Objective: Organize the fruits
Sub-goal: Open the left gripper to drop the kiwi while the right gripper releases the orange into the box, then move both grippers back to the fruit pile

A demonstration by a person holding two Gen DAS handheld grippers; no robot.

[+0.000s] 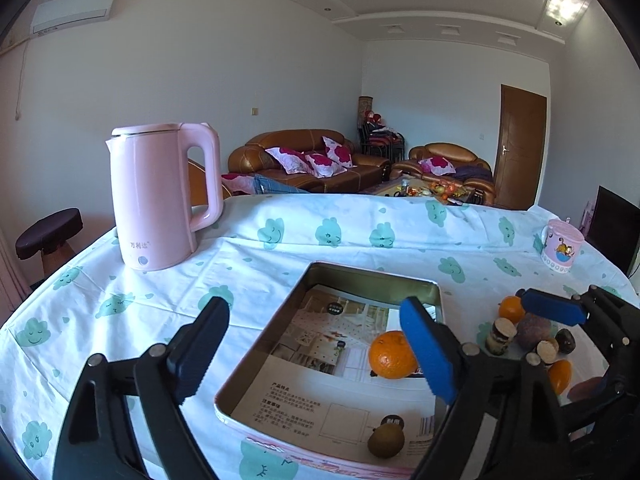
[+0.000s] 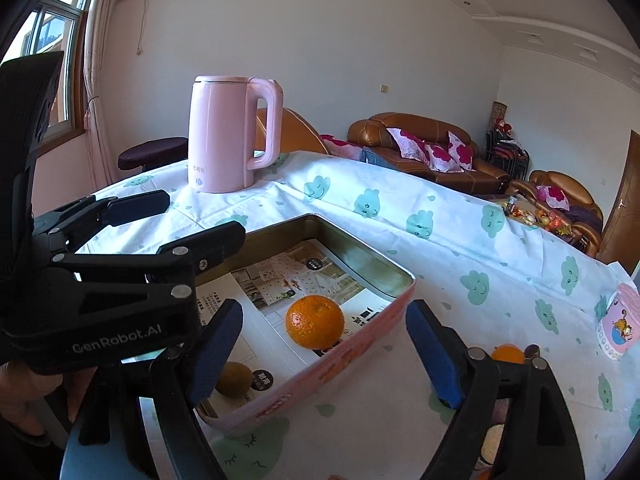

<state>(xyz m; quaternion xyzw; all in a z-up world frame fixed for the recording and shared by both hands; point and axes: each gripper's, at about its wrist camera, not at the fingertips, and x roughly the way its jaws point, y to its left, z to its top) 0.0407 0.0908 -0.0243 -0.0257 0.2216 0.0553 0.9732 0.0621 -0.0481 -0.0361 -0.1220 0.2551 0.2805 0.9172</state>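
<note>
Sitting in the metal tin (image 1: 372,276), a bumpy round orange (image 1: 393,354) and a smooth green fruit (image 1: 386,440) are sorted. More fruit (image 1: 532,332) waits on the desk (image 1: 280,264) at three o'clock. Both the left gripper (image 1: 316,348) and right gripper (image 2: 324,354) have jaws apart, holding nothing.

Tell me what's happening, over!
Both grippers, left and right, open, empty. Orange and kiwi in tin. More fruit waits outside. Nothing blocking.
</note>
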